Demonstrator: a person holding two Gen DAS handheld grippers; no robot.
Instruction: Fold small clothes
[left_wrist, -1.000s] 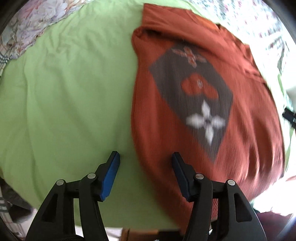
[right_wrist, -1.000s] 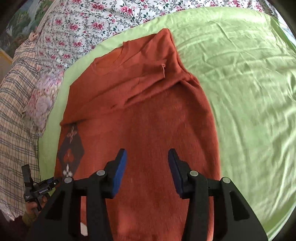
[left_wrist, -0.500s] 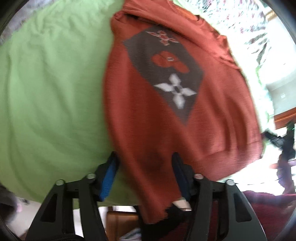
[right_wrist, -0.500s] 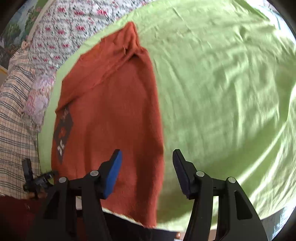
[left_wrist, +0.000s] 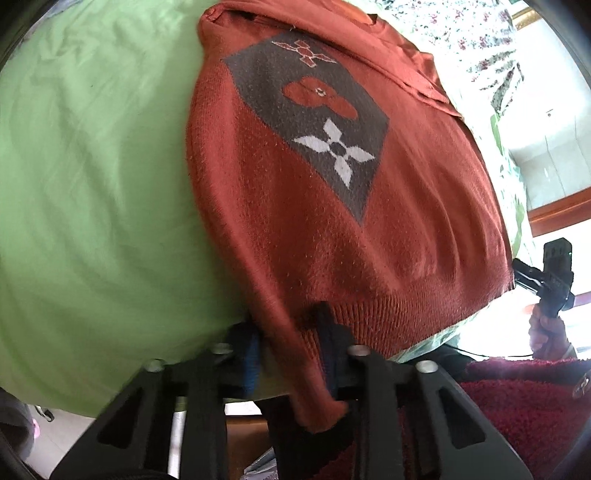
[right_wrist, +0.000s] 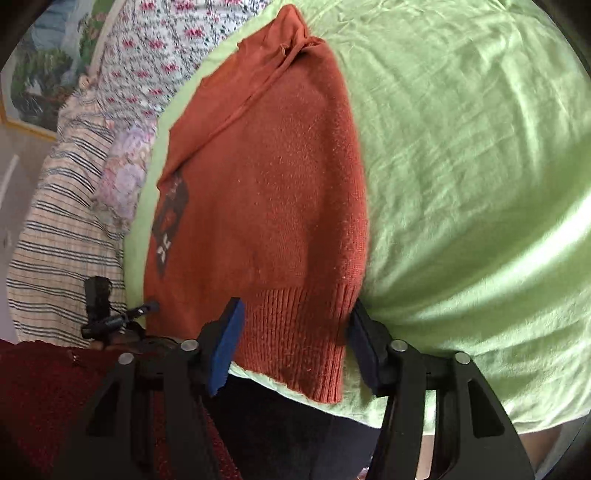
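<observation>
A rust-orange knit sweater (left_wrist: 406, 206) with a grey diamond motif lies on a green sheet (left_wrist: 92, 184), its ribbed hem at the near bed edge. It also shows in the right wrist view (right_wrist: 266, 192). My left gripper (left_wrist: 288, 347) is at the hem's left corner, fingers closed in on the fabric between them. My right gripper (right_wrist: 295, 343) is open, its fingers astride the hem's right corner without pinching it.
A floral cover (right_wrist: 162, 48) and a striped blanket (right_wrist: 62, 206) lie past the sweater. The green sheet (right_wrist: 461, 184) spreads wide to the right. The person's dark red sleeve (left_wrist: 517, 398) is close to the hem.
Both grippers dropped toward the near bed edge and reached the hem corners. The left fingers closed on the hem fabric; the right stayed open.
</observation>
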